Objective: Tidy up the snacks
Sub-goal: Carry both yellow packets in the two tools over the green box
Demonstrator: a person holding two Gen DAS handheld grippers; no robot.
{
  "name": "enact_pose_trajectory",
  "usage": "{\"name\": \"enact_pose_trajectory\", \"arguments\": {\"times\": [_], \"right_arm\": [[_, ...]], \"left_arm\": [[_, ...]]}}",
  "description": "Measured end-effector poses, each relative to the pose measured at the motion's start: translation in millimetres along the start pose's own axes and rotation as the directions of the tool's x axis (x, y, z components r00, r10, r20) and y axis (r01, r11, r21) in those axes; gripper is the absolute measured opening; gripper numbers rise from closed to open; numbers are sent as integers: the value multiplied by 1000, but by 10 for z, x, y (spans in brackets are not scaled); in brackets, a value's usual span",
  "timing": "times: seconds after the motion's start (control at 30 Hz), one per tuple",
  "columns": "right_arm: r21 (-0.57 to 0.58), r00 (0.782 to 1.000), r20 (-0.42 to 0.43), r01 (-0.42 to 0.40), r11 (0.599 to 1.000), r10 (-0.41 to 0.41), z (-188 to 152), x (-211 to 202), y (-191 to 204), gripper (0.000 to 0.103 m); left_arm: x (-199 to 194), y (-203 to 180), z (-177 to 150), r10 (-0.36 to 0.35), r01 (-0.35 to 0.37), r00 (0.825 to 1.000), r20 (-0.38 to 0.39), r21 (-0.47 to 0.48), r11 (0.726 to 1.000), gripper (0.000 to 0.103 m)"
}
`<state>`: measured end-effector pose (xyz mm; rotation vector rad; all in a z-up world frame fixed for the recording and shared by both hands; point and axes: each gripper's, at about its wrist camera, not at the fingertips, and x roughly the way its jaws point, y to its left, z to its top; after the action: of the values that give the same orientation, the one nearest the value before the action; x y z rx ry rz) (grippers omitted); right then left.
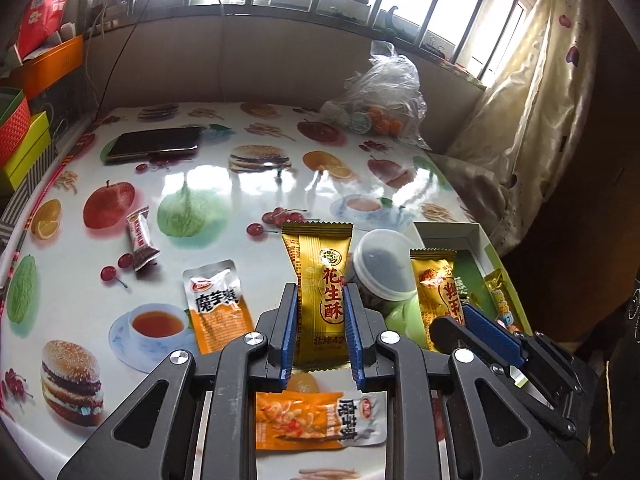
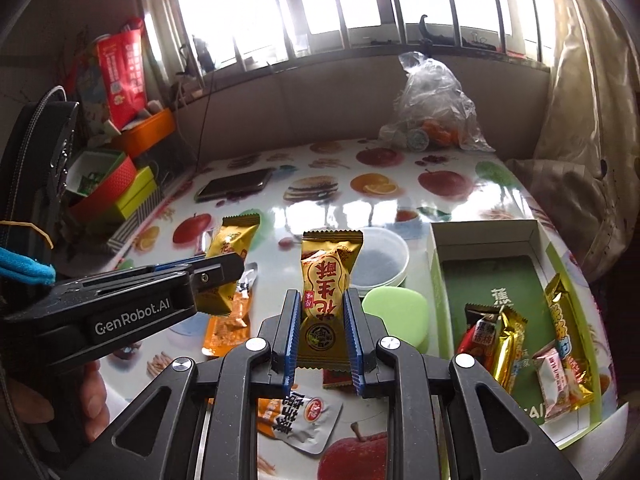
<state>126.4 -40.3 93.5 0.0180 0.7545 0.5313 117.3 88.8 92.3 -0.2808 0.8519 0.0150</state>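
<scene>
My left gripper point(image 1: 320, 288) is shut on a gold peanut-crisp packet point(image 1: 325, 320), held upright above the fruit-print table point(image 1: 224, 184). My right gripper point(image 2: 322, 294) is shut on a second gold packet point(image 2: 326, 276), held upside down. Each gripper appears in the other's view: the right gripper point(image 1: 456, 316) at the lower right with its packet point(image 1: 434, 288), the left gripper point(image 2: 228, 268) at the left with its packet point(image 2: 232, 244). An open green box point(image 2: 480, 232) at the right holds several wrapped snacks point(image 2: 508, 344). Orange konjac packets point(image 1: 218, 304) point(image 2: 296, 416) lie on the table.
A lidded plastic cup point(image 2: 380, 256) and a pale green lid point(image 2: 396, 312) stand left of the box. A small brown candy bar point(image 1: 140, 240), a phone point(image 1: 154, 142) and a clear plastic bag point(image 1: 384, 92) are farther back. Stacked coloured boxes point(image 2: 108, 184) line the left edge.
</scene>
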Motion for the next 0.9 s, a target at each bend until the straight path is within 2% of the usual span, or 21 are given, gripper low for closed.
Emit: {"name": "enact_pose_trajectory", "arguments": {"times": [0.3, 0.77, 0.9], "right_arm": [[65, 996, 30, 76, 995, -78, 82, -149, -456, 20], [146, 985, 0, 171, 974, -173, 23, -161, -1105, 20], [159, 982, -18, 190, 969, -189, 12, -90, -1256, 20]], "left_arm": [[156, -465, 131, -73, 73, 997, -13, 60, 996, 23], [566, -1016, 225, -164, 175, 982, -92, 126, 976, 23], [704, -1142, 228, -167, 183, 979, -115, 147, 972, 23]]}}
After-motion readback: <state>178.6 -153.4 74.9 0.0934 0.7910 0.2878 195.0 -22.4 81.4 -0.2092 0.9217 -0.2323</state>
